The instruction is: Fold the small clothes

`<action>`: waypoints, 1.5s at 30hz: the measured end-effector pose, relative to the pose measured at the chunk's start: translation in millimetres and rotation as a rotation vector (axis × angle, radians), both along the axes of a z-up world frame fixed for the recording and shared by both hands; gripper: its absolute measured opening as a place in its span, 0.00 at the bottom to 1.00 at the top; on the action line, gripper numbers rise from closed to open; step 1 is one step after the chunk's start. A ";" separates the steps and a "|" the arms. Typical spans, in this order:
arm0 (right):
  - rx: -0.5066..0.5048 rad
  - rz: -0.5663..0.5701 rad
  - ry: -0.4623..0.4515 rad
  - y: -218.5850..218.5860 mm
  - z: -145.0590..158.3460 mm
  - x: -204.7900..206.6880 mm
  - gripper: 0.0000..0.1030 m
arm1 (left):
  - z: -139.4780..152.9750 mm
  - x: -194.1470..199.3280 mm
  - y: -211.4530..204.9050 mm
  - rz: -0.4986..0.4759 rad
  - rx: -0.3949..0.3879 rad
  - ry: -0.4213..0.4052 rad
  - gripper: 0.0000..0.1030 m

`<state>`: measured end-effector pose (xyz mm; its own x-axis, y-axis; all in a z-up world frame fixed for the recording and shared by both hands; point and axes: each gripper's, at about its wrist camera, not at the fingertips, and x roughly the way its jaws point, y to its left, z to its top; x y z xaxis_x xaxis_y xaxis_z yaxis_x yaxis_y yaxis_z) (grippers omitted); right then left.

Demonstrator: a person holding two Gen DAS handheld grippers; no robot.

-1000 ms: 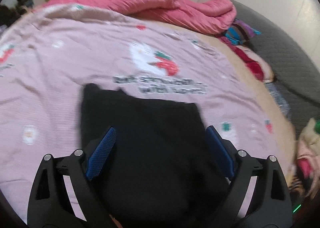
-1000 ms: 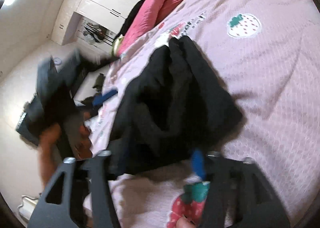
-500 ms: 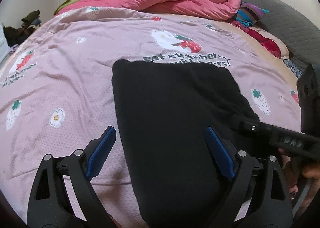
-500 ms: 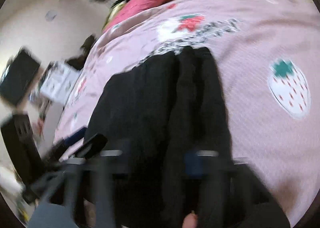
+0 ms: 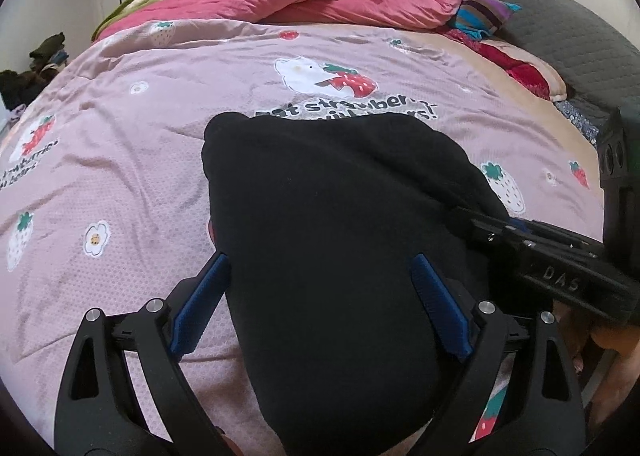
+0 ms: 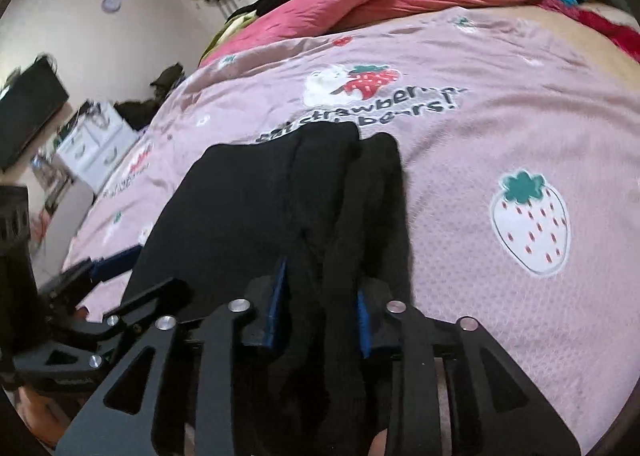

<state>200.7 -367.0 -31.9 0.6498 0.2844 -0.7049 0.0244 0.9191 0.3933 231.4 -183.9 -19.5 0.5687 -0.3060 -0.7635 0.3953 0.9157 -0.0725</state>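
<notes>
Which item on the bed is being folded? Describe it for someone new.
Start from the pink strawberry-print bedspread that covers the bed. The black garment lies on it just below the bear-and-strawberry print with lettering. It is the only plain black cloth on the spread, with the right gripper shut on its bunched edge.

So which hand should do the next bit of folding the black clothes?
Probably the right. The right gripper is already pinched on the bunched edge of the black garment, so it could carry that edge over. The left gripper is wide open, holding nothing.
</notes>
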 end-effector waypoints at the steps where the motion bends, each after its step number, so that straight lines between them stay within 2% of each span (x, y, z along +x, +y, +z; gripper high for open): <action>1: -0.012 -0.012 -0.004 -0.9 0.9 -3.9 0.39 | 0.1 -0.2 1.6 0.001 -0.007 0.004 0.83; 4: -0.028 -0.037 -0.011 0.3 4.4 -7.9 0.45 | 0.2 -0.9 6.6 0.004 -0.027 0.018 0.83; 8: -0.099 -0.085 -0.047 2.2 18.2 -23.1 0.52 | 3.4 -5.8 12.8 0.008 -0.060 0.024 0.83; 10: -0.118 -0.107 -0.081 2.7 28.1 -38.4 0.59 | 6.4 -10.6 16.0 0.009 -0.071 0.018 0.84; 12: -0.129 -0.126 -0.118 3.0 38.3 -54.4 0.72 | 10.3 -17.6 20.2 0.008 -0.083 0.009 0.85; 13: -0.133 -0.132 -0.134 3.6 42.7 -61.6 0.74 | 12.6 -22.6 23.1 0.008 -0.089 0.004 0.86; 15: -0.147 -0.154 -0.175 6.0 53.6 -83.9 0.89 | 16.2 -31.0 27.8 0.005 -0.102 -0.002 0.86; 16: -0.158 -0.167 -0.199 7.9 57.9 -95.8 0.92 | 18.7 -37.7 31.2 0.002 -0.112 -0.007 0.86; 18: -0.172 -0.172 -0.225 12.1 61.8 -112.8 0.94 | 22.4 -47.6 36.1 -0.005 -0.123 -0.017 0.86; 20: -0.182 -0.182 -0.240 15.6 62.9 -131.5 0.95 | 26.4 -61.5 40.9 -0.011 -0.126 -0.035 0.91; 29: -0.167 -0.181 -0.252 37.0 45.8 -188.2 0.96 | 26.7 -118.7 65.6 -0.031 -0.158 -0.062 0.91; 33: -0.193 -0.150 -0.228 50.0 41.0 -198.2 0.96 | 20.8 -136.5 72.7 -0.033 -0.144 -0.067 0.91; 38: -0.252 -0.133 -0.221 64.8 38.4 -208.9 0.96 | 9.9 -155.8 84.8 -0.016 -0.170 -0.064 0.91; 45: -0.295 -0.118 -0.193 77.8 31.8 -217.1 0.96 | -4.9 -176.4 92.7 0.003 -0.150 -0.057 0.91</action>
